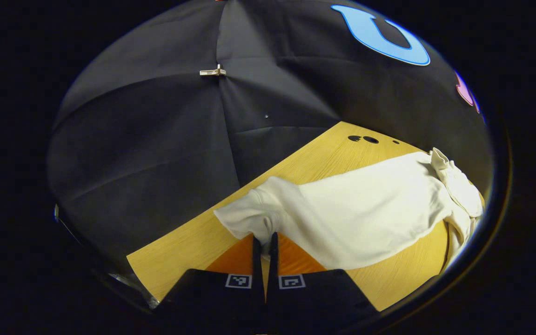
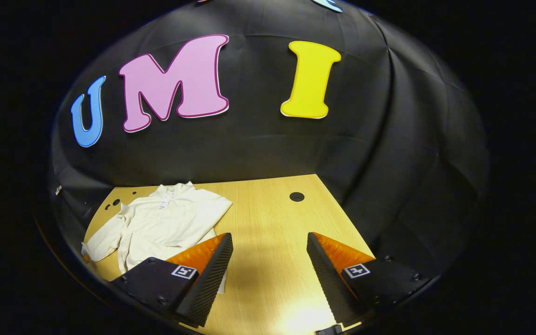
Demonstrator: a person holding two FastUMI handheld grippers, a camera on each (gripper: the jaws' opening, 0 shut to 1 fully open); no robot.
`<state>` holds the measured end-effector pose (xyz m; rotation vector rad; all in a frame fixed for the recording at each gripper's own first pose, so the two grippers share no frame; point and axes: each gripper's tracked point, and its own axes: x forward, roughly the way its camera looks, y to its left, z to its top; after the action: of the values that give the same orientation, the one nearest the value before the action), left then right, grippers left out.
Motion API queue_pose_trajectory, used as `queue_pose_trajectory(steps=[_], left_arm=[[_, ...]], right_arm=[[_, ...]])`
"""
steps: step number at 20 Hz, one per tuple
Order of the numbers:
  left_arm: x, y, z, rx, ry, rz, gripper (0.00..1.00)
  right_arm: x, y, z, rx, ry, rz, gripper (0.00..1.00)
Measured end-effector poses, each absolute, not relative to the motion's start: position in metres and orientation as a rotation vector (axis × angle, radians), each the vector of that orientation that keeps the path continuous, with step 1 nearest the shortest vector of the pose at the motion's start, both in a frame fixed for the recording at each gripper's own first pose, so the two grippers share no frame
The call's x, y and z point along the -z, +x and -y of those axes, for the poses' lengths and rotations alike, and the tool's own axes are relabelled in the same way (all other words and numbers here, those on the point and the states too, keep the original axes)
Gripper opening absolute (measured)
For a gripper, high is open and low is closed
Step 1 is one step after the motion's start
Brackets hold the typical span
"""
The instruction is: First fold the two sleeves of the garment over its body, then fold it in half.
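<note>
cream garment [image 1: 365, 209] lies on the wooden surface [image 2: 268, 223], one sleeve [image 1: 249, 214] lifted. our left gripper [image 1: 264, 242] has its fingers nearly closed, pinching the sleeve cuff. right gripper [image 2: 270, 260] hangs wide open, holding nothing. we judge the cloth soft, light, limp; best held at cuffs and hem corners.

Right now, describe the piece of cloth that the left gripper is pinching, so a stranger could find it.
On the light wooden table lies a cream long-sleeved garment. One sleeve runs from its body toward the table's near edge. Its cuff end is clamped in the left gripper, unlike the loose sleeve on the table.
</note>
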<state>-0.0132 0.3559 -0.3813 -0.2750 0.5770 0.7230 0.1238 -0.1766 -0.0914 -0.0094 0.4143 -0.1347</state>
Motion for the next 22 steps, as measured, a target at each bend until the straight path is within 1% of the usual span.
queue_pose_trajectory(steps=[1, 2, 3, 7, 10, 13, 18, 19, 20, 22], left_arm=[[0.379, -0.011, -0.354, -0.72, -0.289, -0.577, 0.06], [0.376, -0.012, -0.355, -0.725, -0.289, -0.575, 0.11], [0.37, -0.01, -0.357, -0.73, -0.284, -0.571, 0.06], [0.338, 0.006, -0.358, -0.742, -0.257, -0.55, 0.06], [0.304, 0.034, -0.354, -0.735, -0.256, -0.502, 0.06], [0.265, 0.075, -0.348, -0.706, -0.237, -0.449, 0.06], [0.203, 0.159, -0.313, -0.607, -0.253, -0.369, 0.06], [0.19, 0.175, -0.302, -0.58, -0.236, -0.352, 0.02], [0.18, 0.192, -0.291, -0.553, -0.215, -0.343, 0.06], [0.164, 0.222, -0.263, -0.491, -0.188, -0.327, 0.06]], right_arm=[[0.093, 0.123, 0.179, 0.135, -0.006, -0.417, 0.98], [0.096, 0.122, 0.181, 0.136, -0.004, -0.419, 0.98], [0.097, 0.12, 0.183, 0.137, -0.004, -0.42, 0.98], [0.108, 0.11, 0.198, 0.182, 0.006, -0.398, 0.98], [0.127, 0.096, 0.209, 0.193, 0.01, -0.425, 0.98], [0.136, 0.088, 0.216, 0.209, 0.054, -0.429, 0.98], [0.151, 0.076, 0.226, 0.225, 0.077, -0.428, 0.98], [0.156, 0.074, 0.227, 0.224, 0.086, -0.432, 0.99], [0.159, 0.073, 0.227, 0.224, 0.097, -0.437, 0.99], [0.167, 0.07, 0.229, 0.229, 0.118, -0.438, 0.99]])
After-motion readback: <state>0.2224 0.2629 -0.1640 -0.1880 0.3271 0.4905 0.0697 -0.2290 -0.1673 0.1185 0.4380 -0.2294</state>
